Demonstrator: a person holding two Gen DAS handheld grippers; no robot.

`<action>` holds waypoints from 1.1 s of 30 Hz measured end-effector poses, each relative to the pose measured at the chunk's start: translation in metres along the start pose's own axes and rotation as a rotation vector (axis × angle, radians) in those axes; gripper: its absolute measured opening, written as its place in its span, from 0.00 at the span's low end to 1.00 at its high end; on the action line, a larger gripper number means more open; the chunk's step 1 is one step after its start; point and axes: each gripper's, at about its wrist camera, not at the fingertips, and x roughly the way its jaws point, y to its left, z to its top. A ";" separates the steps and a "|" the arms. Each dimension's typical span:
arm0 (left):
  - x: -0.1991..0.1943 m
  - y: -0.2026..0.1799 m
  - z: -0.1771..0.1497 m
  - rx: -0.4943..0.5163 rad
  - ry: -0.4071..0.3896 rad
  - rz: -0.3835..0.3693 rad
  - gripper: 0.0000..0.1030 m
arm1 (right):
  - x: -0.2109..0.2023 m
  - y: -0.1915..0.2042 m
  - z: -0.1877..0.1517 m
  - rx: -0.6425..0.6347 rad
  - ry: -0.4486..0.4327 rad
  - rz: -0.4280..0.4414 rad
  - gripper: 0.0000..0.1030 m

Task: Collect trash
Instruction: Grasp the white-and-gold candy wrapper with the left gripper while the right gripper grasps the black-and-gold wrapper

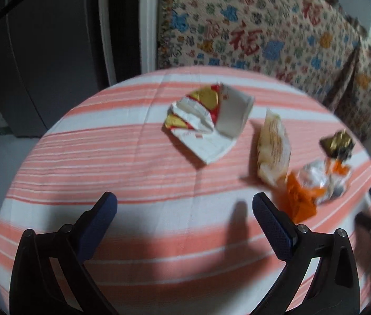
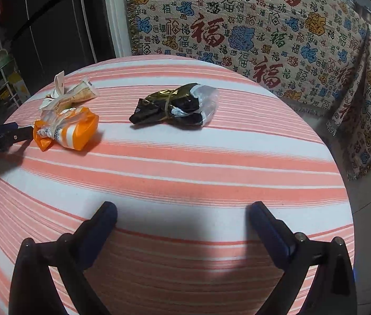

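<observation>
Several pieces of trash lie on a round table with a pink-and-white striped cloth (image 1: 106, 141). In the left wrist view a crumpled white, red and gold wrapper (image 1: 209, 120) lies at the middle, a cream packet (image 1: 273, 147) to its right, an orange-and-clear wrapper (image 1: 308, 191) and a black-and-gold wrapper (image 1: 337, 144) at far right. My left gripper (image 1: 185, 204) is open and empty, short of them. In the right wrist view the black-and-gold wrapper (image 2: 174, 107) lies ahead, the orange wrapper (image 2: 67, 128) and cream packet (image 2: 72, 94) at left. My right gripper (image 2: 182, 212) is open and empty.
A sofa with a patterned throw (image 2: 264, 34) stands behind and right of the table (image 2: 211, 173). A dark cabinet (image 1: 41, 52) and a small shelf (image 2: 4, 78) are at left. The left gripper's finger (image 2: 14, 134) reaches to the orange wrapper.
</observation>
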 end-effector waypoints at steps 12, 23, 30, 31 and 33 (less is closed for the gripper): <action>0.017 -0.051 0.059 0.053 -0.081 -0.011 0.82 | -0.001 -0.001 0.000 -0.001 0.002 0.000 1.00; 0.026 -0.038 0.055 0.028 -0.095 0.003 0.06 | -0.002 -0.006 0.002 0.019 -0.007 0.025 1.00; -0.012 -0.024 0.012 0.136 -0.034 -0.087 0.06 | 0.011 -0.036 0.028 0.182 -0.052 0.099 1.00; -0.018 -0.025 0.003 0.154 -0.026 -0.093 0.06 | 0.017 -0.034 0.035 0.173 -0.049 0.106 1.00; -0.030 -0.027 -0.016 0.174 -0.013 -0.110 0.06 | 0.022 -0.030 0.043 0.181 -0.058 0.131 1.00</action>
